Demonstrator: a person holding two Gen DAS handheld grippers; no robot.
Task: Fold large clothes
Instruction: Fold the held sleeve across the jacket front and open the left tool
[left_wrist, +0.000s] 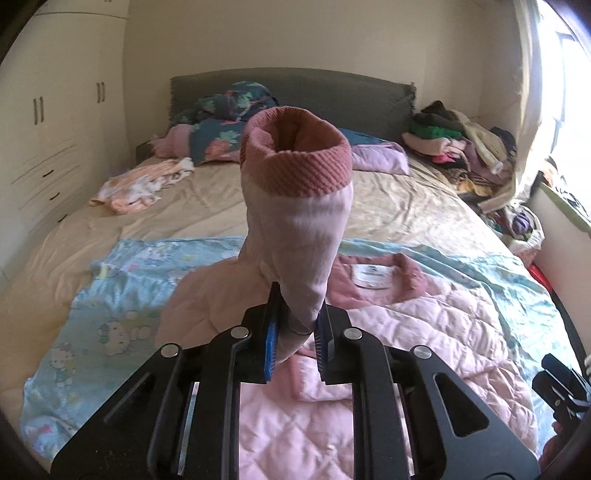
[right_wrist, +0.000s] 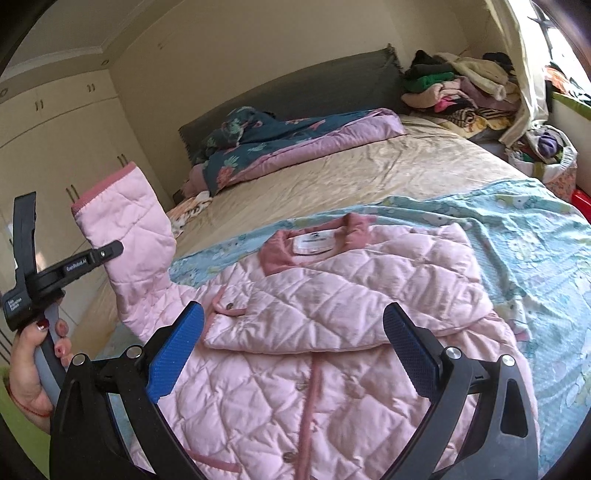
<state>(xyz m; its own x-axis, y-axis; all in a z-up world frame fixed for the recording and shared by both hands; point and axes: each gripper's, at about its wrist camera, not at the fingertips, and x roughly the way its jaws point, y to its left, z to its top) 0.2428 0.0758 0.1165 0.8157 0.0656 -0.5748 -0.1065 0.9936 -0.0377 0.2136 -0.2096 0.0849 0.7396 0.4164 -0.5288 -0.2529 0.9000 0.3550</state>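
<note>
A pink quilted jacket (right_wrist: 332, 354) lies front up on a light blue cartoon-print blanket (right_wrist: 535, 236) on the bed, its darker pink collar (right_wrist: 280, 254) and white label toward the headboard. One sleeve is folded across the chest. My left gripper (left_wrist: 295, 332) is shut on the other sleeve (left_wrist: 299, 229), lifted so that its ribbed pink cuff stands upright. The right wrist view shows that left gripper (right_wrist: 110, 251) clamped on the raised sleeve (right_wrist: 125, 236) at the far left, held by a hand (right_wrist: 33, 362). My right gripper (right_wrist: 295, 350) hangs open over the jacket's front, nothing between its blue pads.
The beige bed sheet (left_wrist: 221, 206) stretches to a grey headboard (left_wrist: 295, 88). A floral duvet (left_wrist: 221, 122), a small crumpled garment (left_wrist: 140, 184) and a clothes pile (left_wrist: 458, 144) lie at the far end. White wardrobes (left_wrist: 48, 122) stand left; a curtained window (left_wrist: 554, 92) is right.
</note>
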